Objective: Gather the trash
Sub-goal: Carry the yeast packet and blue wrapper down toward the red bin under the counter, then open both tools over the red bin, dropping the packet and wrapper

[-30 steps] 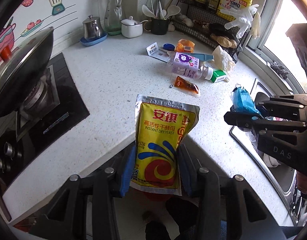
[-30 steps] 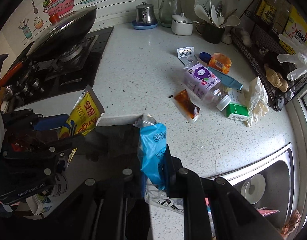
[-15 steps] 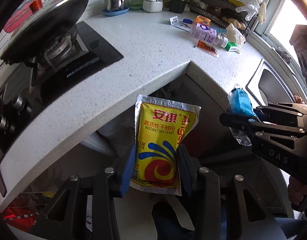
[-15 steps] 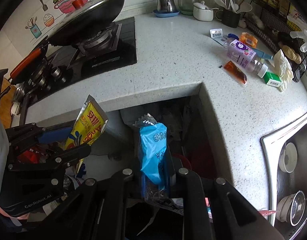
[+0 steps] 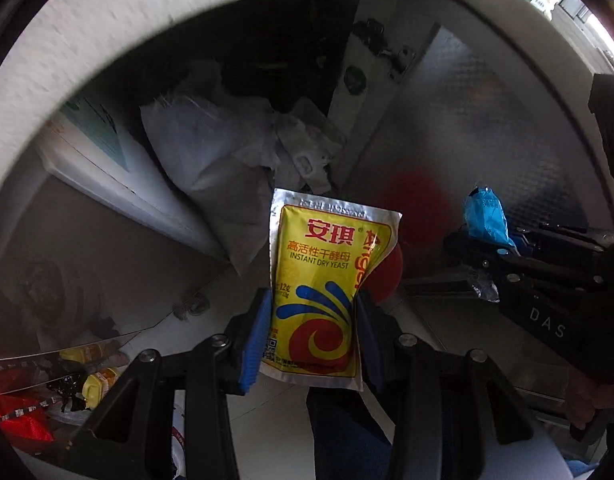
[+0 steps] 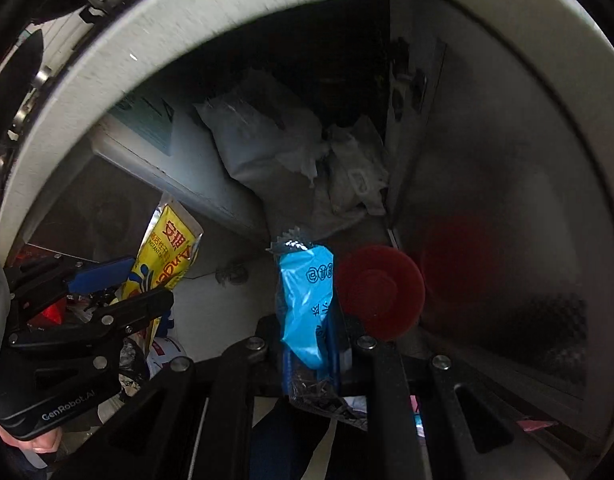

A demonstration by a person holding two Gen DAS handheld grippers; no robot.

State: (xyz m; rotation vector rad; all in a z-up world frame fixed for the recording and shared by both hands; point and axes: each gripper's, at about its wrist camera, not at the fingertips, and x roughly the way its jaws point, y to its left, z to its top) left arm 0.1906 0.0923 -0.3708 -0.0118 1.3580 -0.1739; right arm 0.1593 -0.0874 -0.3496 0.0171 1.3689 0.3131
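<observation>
Between the blue pads of the left gripper (image 5: pixel 313 332) a yellow yeast packet (image 5: pixel 323 280) stands pinched upright (label facing the camera). Beside it the right gripper (image 6: pixel 313 340) is clenched on a crumpled blue wrapper (image 6: pixel 305 292). Both hang under the desk edge (image 5: pixel 107 32), above a red bowl (image 6: pixel 381 292) and white bags (image 6: pixel 267 140).

White sack (image 5: pixel 211 152) and crumpled bags under the counter edge (image 5: pixel 107 40), beside a red lid (image 6: pixel 381 296).
</observation>
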